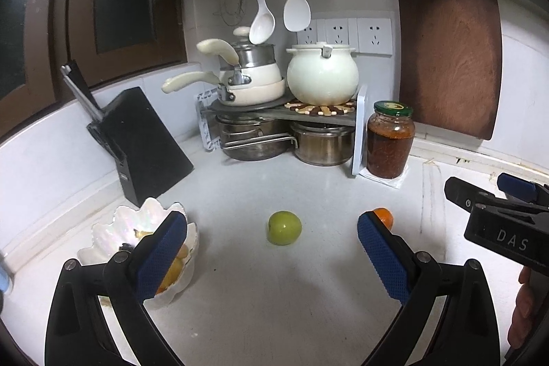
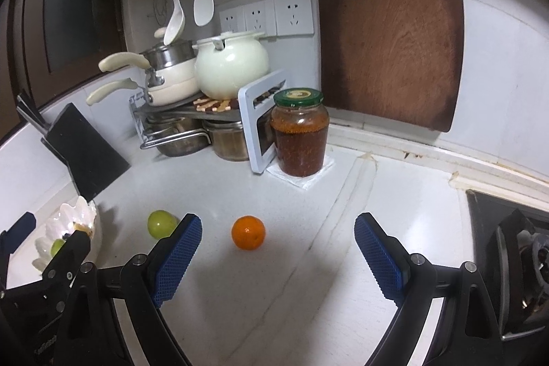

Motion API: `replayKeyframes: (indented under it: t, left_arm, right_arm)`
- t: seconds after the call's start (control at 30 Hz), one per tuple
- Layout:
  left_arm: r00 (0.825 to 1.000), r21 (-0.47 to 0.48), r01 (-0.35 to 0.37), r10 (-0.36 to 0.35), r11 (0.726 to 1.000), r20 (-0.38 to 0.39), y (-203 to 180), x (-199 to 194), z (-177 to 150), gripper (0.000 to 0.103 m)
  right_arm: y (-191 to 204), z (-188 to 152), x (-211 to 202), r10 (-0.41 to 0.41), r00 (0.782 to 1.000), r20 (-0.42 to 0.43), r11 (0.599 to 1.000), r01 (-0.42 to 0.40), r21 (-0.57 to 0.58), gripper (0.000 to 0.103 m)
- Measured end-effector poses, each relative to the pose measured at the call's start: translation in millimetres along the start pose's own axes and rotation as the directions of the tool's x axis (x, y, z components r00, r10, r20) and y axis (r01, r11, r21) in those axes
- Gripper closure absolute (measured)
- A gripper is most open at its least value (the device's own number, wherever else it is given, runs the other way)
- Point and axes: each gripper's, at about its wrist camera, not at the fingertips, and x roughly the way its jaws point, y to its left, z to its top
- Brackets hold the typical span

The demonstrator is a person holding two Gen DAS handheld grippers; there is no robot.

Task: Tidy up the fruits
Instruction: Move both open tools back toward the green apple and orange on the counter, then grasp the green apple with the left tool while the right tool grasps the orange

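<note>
My left gripper (image 1: 272,254) is spread wide with nothing between its blue pads, pointing down at the white counter (image 1: 274,297). The green fruit (image 1: 284,227) sits on the counter just ahead of the gap, apart from both pads. My right gripper (image 2: 278,254) is spread wide as well and holds nothing; the orange (image 2: 248,232) lies on the counter ahead of it, nearer its left pad but not touching.

To the left stands a white scalloped bowl (image 1: 113,240), partly hidden behind my left pad. Inside it I can make out yellowish fruit and, in the right wrist view, one small green fruit, plus something dark I cannot tell apart.

At the back of the counter a glass jar (image 2: 299,137) with a green lid stands upright on a white square of paper, filled nearly to the neck with a dark reddish-brown preserve. Beside it, a corner rack (image 1: 284,112) carries cream saucepans and a round white pot on a woven trivet, with two steel pots underneath. A black knife block (image 1: 144,143) leans near the bowl.
</note>
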Motion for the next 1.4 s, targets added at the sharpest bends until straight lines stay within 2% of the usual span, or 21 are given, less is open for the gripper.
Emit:
replayKeyframes:
  t: [0.3,0.5,0.9,1.07,1.4]
  left_arm:
    - [0.997,0.004,0.050,-0.049,0.999,-0.067,-2,53,1,0.002]
    - [0.993,0.026,0.051,-0.048,0.998,-0.104,-4,81,-3,0.002]
    - [0.977,0.042,0.054,-0.044,0.998,-0.211,-5,134,-12,0.003]
    - [0.964,0.043,0.070,-0.057,0.997,-0.261,-4,151,-18,0.011]
    - [0.948,0.032,0.107,-0.092,0.994,-0.305,0,176,-25,0.017]
  right_arm:
    - [5,2,48,0.037,0.996,-0.086,0.999,-0.038,-0.008,0.012]
    - [8,2,78,0.028,0.990,-0.140,0.999,-0.032,-0.024,0.012]
    - [15,-7,126,0.019,0.970,-0.241,0.998,-0.033,-0.052,0.012]
    - [17,-13,142,0.021,0.961,-0.274,0.998,-0.038,-0.056,0.013]
    - [23,-20,163,0.048,0.945,-0.322,0.996,-0.068,-0.050,0.023]
